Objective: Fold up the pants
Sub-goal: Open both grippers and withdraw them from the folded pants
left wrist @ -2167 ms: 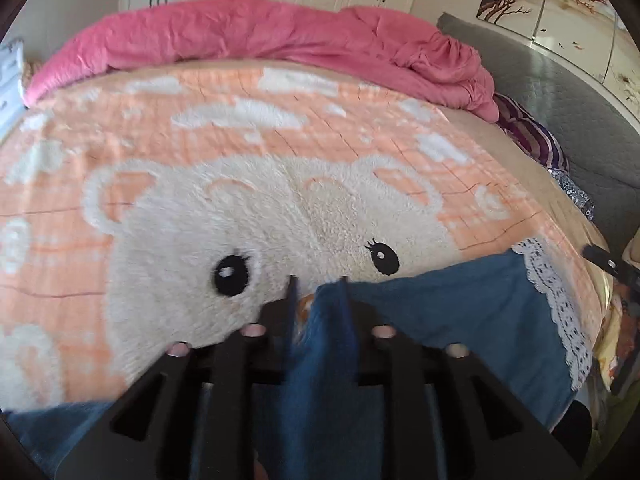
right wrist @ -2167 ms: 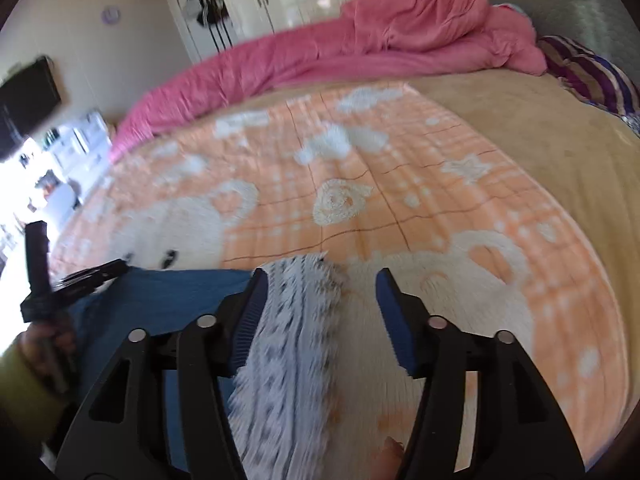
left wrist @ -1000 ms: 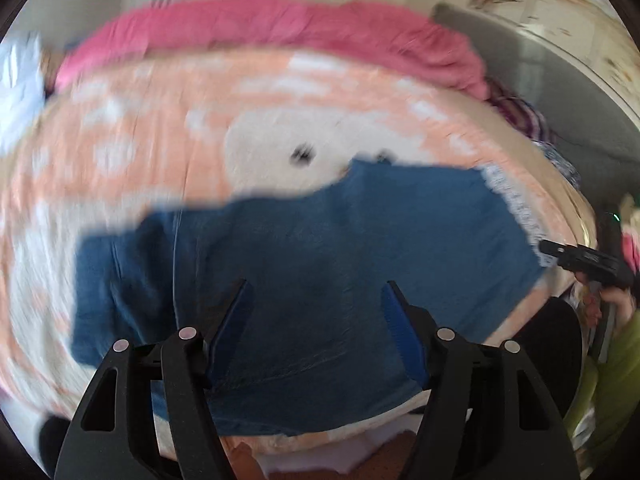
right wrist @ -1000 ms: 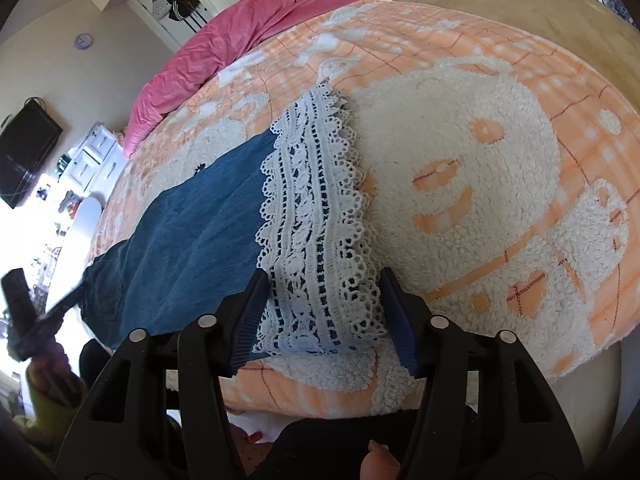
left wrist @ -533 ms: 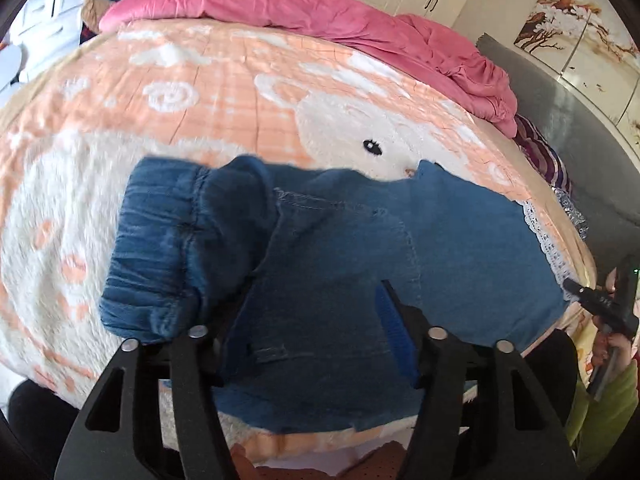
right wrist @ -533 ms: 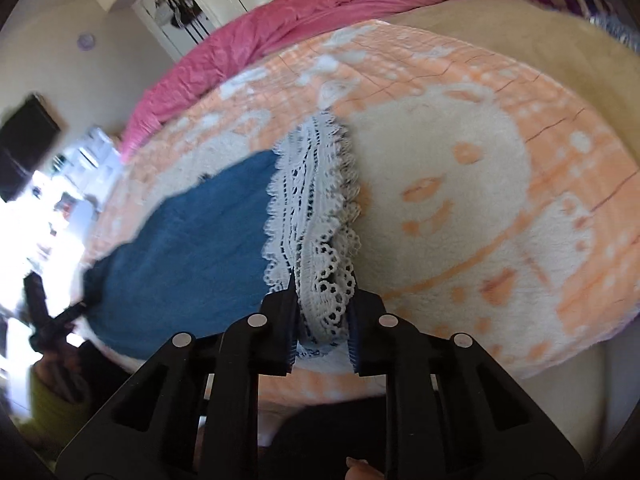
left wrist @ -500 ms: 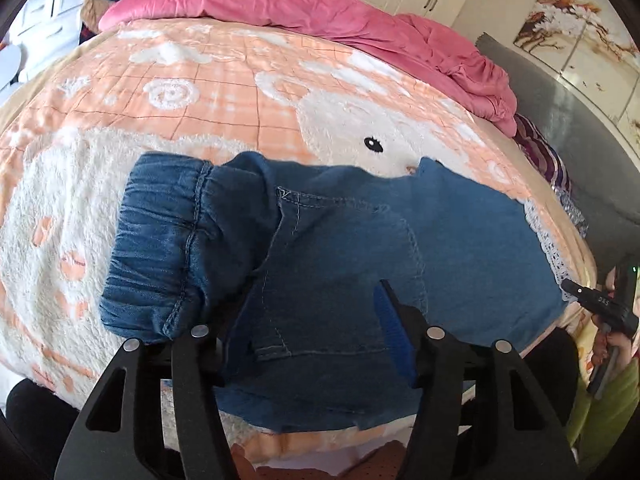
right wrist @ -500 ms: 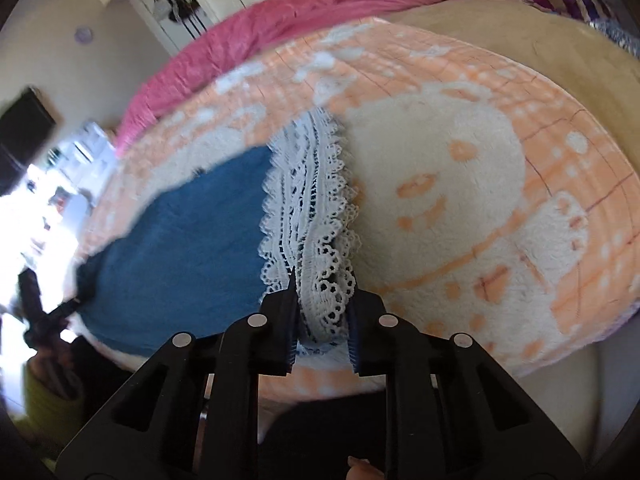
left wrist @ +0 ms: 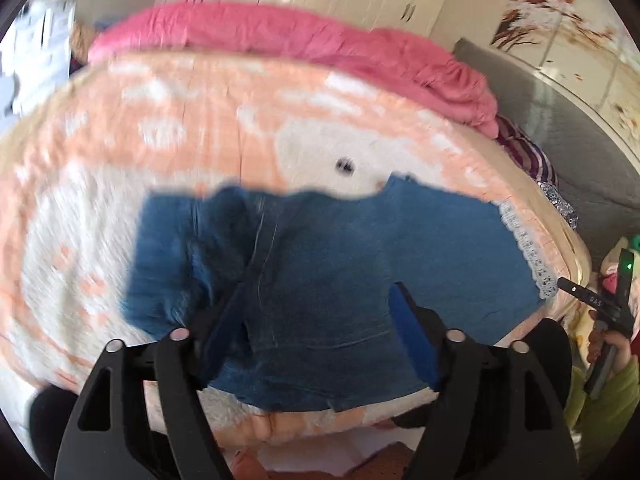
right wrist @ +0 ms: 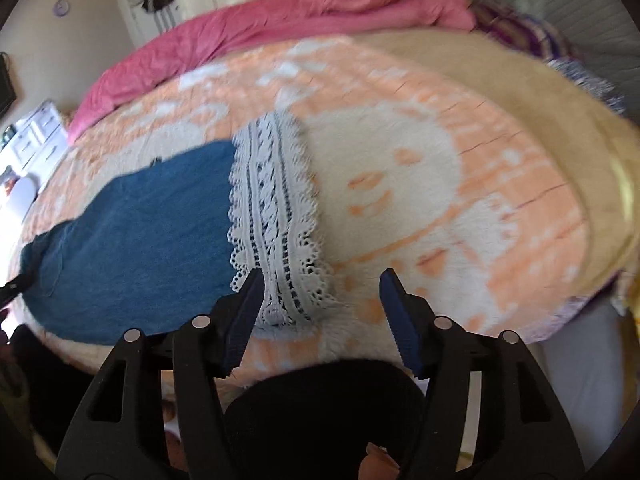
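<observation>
Blue denim pants [left wrist: 332, 264] lie flat on the orange bear blanket [left wrist: 168, 120], waistband to the left and white lace hem [left wrist: 528, 256] to the right. My left gripper [left wrist: 316, 324] is open above the seat of the pants, holding nothing. In the right wrist view the pants [right wrist: 140, 232] stretch away to the left and the lace hem [right wrist: 276, 208] lies just ahead. My right gripper [right wrist: 322, 300] is open over the near end of the lace, holding nothing.
A pink quilt [left wrist: 304, 44] is bunched along the far side of the bed. A striped purple cloth [left wrist: 524, 152] lies at the right edge. My right gripper and hand show at the far right of the left wrist view [left wrist: 600, 304]. The near bed edge [right wrist: 360, 352] is just below both grippers.
The right gripper was shut on the lace hem half a second ago and has now opened and let it go. The left gripper stays open and has drifted slightly over the pants.
</observation>
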### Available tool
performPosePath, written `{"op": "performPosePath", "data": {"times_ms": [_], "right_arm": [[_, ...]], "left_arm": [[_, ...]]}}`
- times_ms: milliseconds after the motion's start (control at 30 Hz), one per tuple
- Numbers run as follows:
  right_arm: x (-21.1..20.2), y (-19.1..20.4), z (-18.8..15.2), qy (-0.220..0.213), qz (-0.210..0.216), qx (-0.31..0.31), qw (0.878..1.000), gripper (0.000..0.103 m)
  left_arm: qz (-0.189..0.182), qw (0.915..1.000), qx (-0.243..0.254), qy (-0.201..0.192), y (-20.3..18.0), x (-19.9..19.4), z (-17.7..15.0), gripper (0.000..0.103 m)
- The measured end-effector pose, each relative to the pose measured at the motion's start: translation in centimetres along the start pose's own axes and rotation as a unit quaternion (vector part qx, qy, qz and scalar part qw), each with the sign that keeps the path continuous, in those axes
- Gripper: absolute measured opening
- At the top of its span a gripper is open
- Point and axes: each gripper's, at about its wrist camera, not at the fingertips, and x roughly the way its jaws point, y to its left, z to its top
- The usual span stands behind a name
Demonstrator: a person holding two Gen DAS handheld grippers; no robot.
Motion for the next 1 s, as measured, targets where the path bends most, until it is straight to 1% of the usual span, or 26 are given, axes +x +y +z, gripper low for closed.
{"op": "performPosePath", "data": {"times_ms": [67, 133, 167, 200, 233, 300, 367, 433, 500, 533, 567, 600, 633, 700, 800, 867, 967, 1000], "right_arm": [[-0.7, 1.6, 0.2, -0.012, 0.018, -0.024, 0.999, 0.056], [-0.5, 3.5, 0.8, -0.013, 0.035, -0.048, 0.998, 0.062], [-0.1, 4.9, 1.2, -0.011, 0.049, -0.063, 0.997, 0.062], [0.3, 6.3, 1.8, -0.011, 0.062, -0.078, 0.995, 0.063], [0.9, 7.8, 2.3, -0.007, 0.073, -0.095, 0.993, 0.066], [1.6, 9.9, 2.7, -0.001, 0.082, -0.117, 0.990, 0.069], [3.3, 11.4, 2.9, 0.015, 0.085, -0.129, 0.988, 0.070], [5.0, 12.1, 2.7, 0.033, 0.077, -0.126, 0.988, 0.070], [6.3, 12.2, 2.3, 0.051, 0.065, -0.125, 0.989, 0.070], [6.9, 11.8, 2.1, 0.059, 0.053, -0.117, 0.990, 0.070], [7.3, 11.3, 2.0, 0.064, 0.048, -0.111, 0.991, 0.070], [7.6, 10.8, 1.8, 0.066, 0.045, -0.103, 0.991, 0.070], [7.6, 10.0, 1.7, 0.065, 0.047, -0.093, 0.992, 0.070], [7.4, 9.2, 1.5, 0.062, 0.057, -0.085, 0.993, 0.068], [6.9, 8.6, 1.4, 0.058, 0.063, -0.075, 0.994, 0.068], [6.4, 8.2, 1.4, 0.055, 0.068, -0.061, 0.994, 0.068], [4.9, 7.8, 1.3, 0.044, 0.067, -0.043, 0.996, 0.070], [4.3, 7.6, 1.2, 0.037, 0.062, -0.039, 0.997, 0.076]], "left_arm": [[0.001, 0.9996, 0.025, -0.013, -1.4, -0.8, 1.0, 0.080], [-0.013, 0.9986, 0.049, -0.015, -3.2, -0.4, 1.9, 0.082], [-0.020, 0.9979, 0.060, -0.010, -4.5, 0.3, 2.5, 0.084], [-0.034, 0.9969, 0.072, -0.002, -5.6, 1.1, 3.0, 0.086], [-0.043, 0.9960, 0.078, 0.004, -6.4, 1.8, 3.3, 0.086], [-0.059, 0.9938, 0.089, 0.030, -8.3, 4.2, 4.0, 0.086], [-0.080, 0.9914, 0.089, 0.055, -9.3, 6.5, 4.2, 0.086], [-0.077, 0.9896, 0.091, 0.080, -9.8, 8.7, 4.0, 0.086], [-0.060, 0.9888, 0.096, 0.097, -9.7, 10.9, 3.6, 0.086], [-0.033, 0.9888, 0.103, 0.102, -9.4, 11.8, 3.2, 0.086], [0.000, 0.9888, 0.115, 0.096, -9.1, 12.2, 2.9, 0.086], [0.040, 0.9870, 0.133, 0.081, -8.7, 12.3, 2.5, 0.086], [0.059, 0.9851, 0.144, 0.075, -8.2, 12.5, 2.1, 0.086], [0.049, 0.9873, 0.132, 0.073, -7.0, 12.5, 1.6, 0.087], [0.040, 0.9885, 0.131, 0.064, -6.5, 11.7, 1.5, 0.086], [0.027, 0.9906, 0.122, 0.055, -6.1, 11.3, 1.5, 0.086], [0.019, 0.9907, 0.127, 0.043, -6.1, 9.6, 1.5, 0.097], [0.014, 0.9906, 0.131, 0.036, -6.2, 8.8, 1.5, 0.097]]}}
